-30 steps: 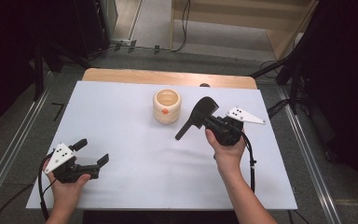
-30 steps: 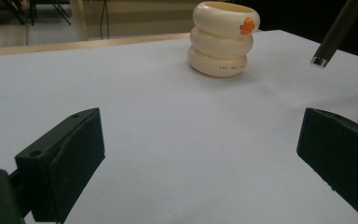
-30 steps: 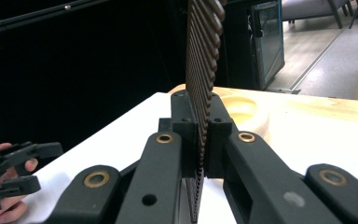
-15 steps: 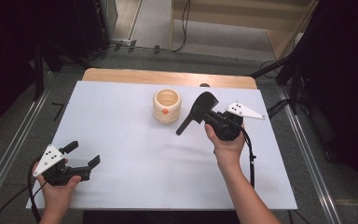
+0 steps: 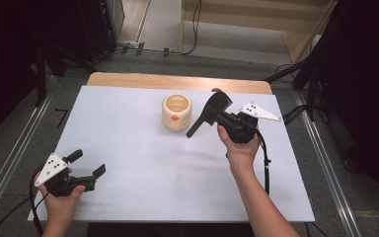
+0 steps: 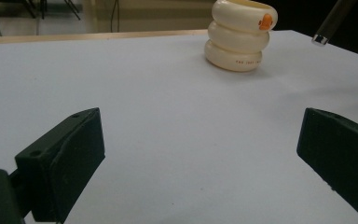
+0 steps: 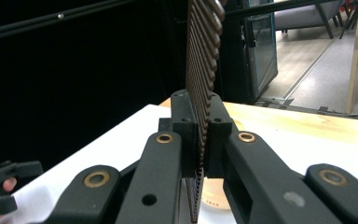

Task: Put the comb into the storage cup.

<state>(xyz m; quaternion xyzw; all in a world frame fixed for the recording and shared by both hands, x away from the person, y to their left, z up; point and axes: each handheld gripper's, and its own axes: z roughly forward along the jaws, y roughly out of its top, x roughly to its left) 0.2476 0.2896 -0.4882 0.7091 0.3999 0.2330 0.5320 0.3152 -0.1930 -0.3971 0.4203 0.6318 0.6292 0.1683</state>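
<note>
Right gripper view: ribbed brown comb (image 7: 204, 56), flat, thin.

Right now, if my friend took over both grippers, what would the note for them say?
Right gripper: shut on a dark comb, held above the table just right of the cup, handle slanting down toward the cup's base.
Left gripper: open, holding nothing, near the table's front left corner.
Cup: cream, ringed, upright at the back middle, apart from both grippers.
Done: comb picked up.
Left: it looks like the comb may go into the cup; it is not in yet.
</note>
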